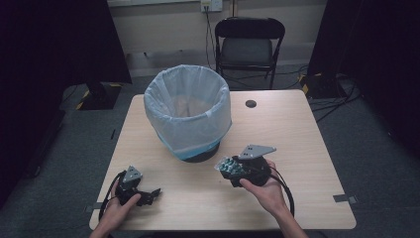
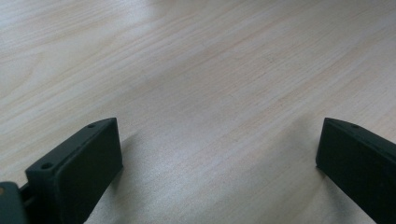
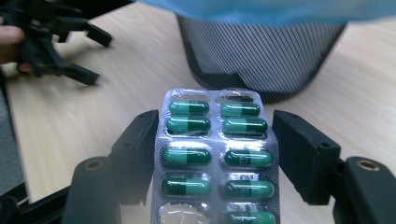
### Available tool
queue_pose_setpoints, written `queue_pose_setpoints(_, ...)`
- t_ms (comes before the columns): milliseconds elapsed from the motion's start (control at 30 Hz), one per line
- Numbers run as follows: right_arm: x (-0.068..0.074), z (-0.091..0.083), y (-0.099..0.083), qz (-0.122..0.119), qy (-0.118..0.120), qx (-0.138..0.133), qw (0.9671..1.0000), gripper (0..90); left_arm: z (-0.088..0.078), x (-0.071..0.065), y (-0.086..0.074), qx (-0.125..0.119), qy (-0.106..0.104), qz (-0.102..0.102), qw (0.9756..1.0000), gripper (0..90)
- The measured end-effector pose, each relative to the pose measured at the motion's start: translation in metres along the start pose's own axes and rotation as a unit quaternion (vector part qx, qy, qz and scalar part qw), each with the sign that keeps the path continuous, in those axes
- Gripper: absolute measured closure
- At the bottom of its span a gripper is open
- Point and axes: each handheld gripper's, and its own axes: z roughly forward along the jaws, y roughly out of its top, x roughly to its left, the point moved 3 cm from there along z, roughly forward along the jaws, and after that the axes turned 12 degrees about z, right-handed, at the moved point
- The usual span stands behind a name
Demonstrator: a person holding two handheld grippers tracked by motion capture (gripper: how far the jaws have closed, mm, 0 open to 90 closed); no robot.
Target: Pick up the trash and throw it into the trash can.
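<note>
Two hands low at table's (image 1: 307, 148) near edge. Right gripper (image 1: 229, 166) lifted, tilted toward the lined bin (image 1: 188, 111), jaws clamped on a blister pack (image 3: 217, 158) (green capsules, some pockets empty). Left gripper (image 1: 148, 194) rests on the wood, jaws spread wide, nothing between. Bare tabletop between grippers and right of bin.

We see a pale wood table (image 1: 297, 144) bearing a mesh bin (image 1: 188, 113) lined with a white bag near its far middle; a dark round hole (image 1: 251, 103) sits just right of the bin.
</note>
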Motion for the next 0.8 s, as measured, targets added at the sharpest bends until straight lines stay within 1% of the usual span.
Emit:
queue_pose_setpoints(67, 0.005, -0.005, 0.009, -0.004, 0.008, -0.009, 0.9999, 33.7, 0.000, 0.000, 0.000, 0.000, 0.000, 0.000, 1.0000, 0.0)
queue_pose_setpoints(100, 0.005, -0.005, 0.009, -0.004, 0.008, -0.009, 0.9999, 33.7, 0.000, 0.000, 0.000, 0.000, 0.000, 0.000, 1.0000, 0.0)
queue_pose_setpoints(233, 0.013, -0.013, 0.026, -0.012, 0.020, -0.024, 0.9994, 33.7, 0.000, 0.000, 0.000, 0.000, 0.000, 0.000, 1.0000, 0.0)
queue_pose_setpoints(400, 0.020, -0.019, 0.042, -0.019, 0.033, -0.034, 0.9987, 33.7, 0.000, 0.000, 0.000, 0.000, 0.000, 0.000, 1.0000, 0.0)
queue_pose_setpoints(533, 0.024, -0.024, 0.050, -0.022, 0.041, -0.042, 0.9980, 33.8, 0.000, 0.000, 0.000, 0.000, 0.000, 0.000, 1.0000, 0.0)
queue_pose_setpoints(633, 0.027, -0.029, 0.059, -0.025, 0.050, -0.050, 0.9972, 33.7, 0.000, 0.000, 0.000, 0.000, 0.000, 0.000, 1.0000, 0.0)
queue_pose_setpoints(667, 0.029, -0.031, 0.066, -0.031, 0.050, -0.053, 0.9969, 33.7, 0.000, 0.000, 0.000, 0.000, 0.000, 0.000, 1.0000, 0.0)
queue_pose_setpoints(700, 0.029, -0.031, 0.066, -0.031, 0.050, -0.053, 0.9969, 33.7, 0.000, 0.000, 0.000, 0.000, 0.000, 0.000, 1.0000, 0.0)
queue_pose_setpoints(767, 0.029, -0.032, 0.072, -0.036, 0.047, -0.054, 0.9968, 33.8, 0.000, 0.000, 0.000, 0.000, 0.000, 0.000, 1.0000, 0.0)
queue_pose_setpoints(800, 0.029, -0.032, 0.076, -0.038, 0.050, -0.058, 0.9963, 33.7, 0.000, 0.000, 0.000, 0.000, 0.000, 0.000, 1.0000, 0.0)
